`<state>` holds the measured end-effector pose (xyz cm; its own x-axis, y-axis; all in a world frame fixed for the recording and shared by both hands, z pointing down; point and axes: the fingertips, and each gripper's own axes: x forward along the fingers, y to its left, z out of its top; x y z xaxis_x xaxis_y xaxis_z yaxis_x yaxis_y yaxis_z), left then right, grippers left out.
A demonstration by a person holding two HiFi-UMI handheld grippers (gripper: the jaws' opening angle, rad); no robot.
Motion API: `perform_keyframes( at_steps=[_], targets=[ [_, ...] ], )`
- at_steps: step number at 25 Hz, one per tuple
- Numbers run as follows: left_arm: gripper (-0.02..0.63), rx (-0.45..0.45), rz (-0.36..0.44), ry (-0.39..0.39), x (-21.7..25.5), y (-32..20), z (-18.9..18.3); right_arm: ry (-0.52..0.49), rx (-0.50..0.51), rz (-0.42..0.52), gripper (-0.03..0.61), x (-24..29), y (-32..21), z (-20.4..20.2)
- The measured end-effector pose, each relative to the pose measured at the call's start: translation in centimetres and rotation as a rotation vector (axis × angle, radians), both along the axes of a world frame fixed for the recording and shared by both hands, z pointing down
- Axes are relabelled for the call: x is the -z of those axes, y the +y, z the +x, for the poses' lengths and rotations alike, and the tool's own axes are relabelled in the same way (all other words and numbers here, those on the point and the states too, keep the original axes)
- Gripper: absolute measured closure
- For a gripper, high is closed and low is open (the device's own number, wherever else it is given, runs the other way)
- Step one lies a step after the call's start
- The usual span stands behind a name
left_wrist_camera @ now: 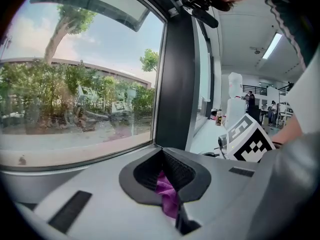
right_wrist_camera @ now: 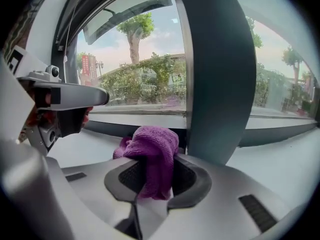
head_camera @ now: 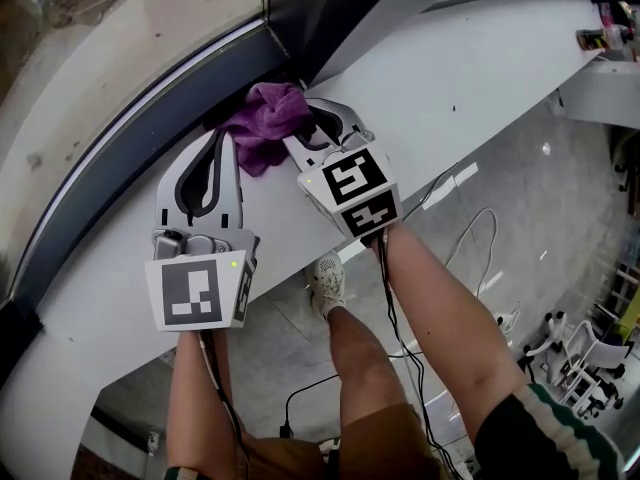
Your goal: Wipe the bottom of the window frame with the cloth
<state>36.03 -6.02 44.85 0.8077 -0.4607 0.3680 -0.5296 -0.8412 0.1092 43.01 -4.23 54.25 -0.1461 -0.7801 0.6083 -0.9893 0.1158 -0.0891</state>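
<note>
A purple cloth (head_camera: 265, 118) lies bunched on the white sill against the dark bottom of the window frame (head_camera: 130, 138), just left of the dark upright post (head_camera: 320, 18). My right gripper (head_camera: 303, 125) is shut on the cloth (right_wrist_camera: 152, 154), which bulges up out of its jaws. My left gripper (head_camera: 222, 138) comes in from the left, its tips at the cloth's left edge. In the left gripper view its jaws meet, with a strip of purple cloth (left_wrist_camera: 167, 191) pinched between them. The frame's bottom rail (right_wrist_camera: 110, 129) runs just behind the cloth.
The white sill (head_camera: 450, 78) stretches right and left of the grippers. The glass pane (head_camera: 120, 38) is beyond the frame. Below the sill's near edge are the person's legs, a shoe (head_camera: 328, 280), floor cables (head_camera: 470, 238) and an office chair (head_camera: 590, 353).
</note>
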Motion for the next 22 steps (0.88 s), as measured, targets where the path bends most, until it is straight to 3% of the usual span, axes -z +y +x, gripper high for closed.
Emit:
perform_keyframes(
  at_steps=[5,11,22],
  targets=[
    [0.604,-0.021,0.01,0.006,-0.1,0.7,1.5,0.054,-0.067,-0.054,0.466,-0.9,0.9,2.0],
    [0.604,-0.067,0.058,-0.038,-0.3,1.7,3.0,0.046,-0.061,-0.054,0.466,-0.8,1.3,1.8],
    [0.604,-0.089,0.05,-0.054,-1.1,4.0,2.7,0.053,-0.091,-0.1,0.466,-1.9,4.7,1.8]
  ],
)
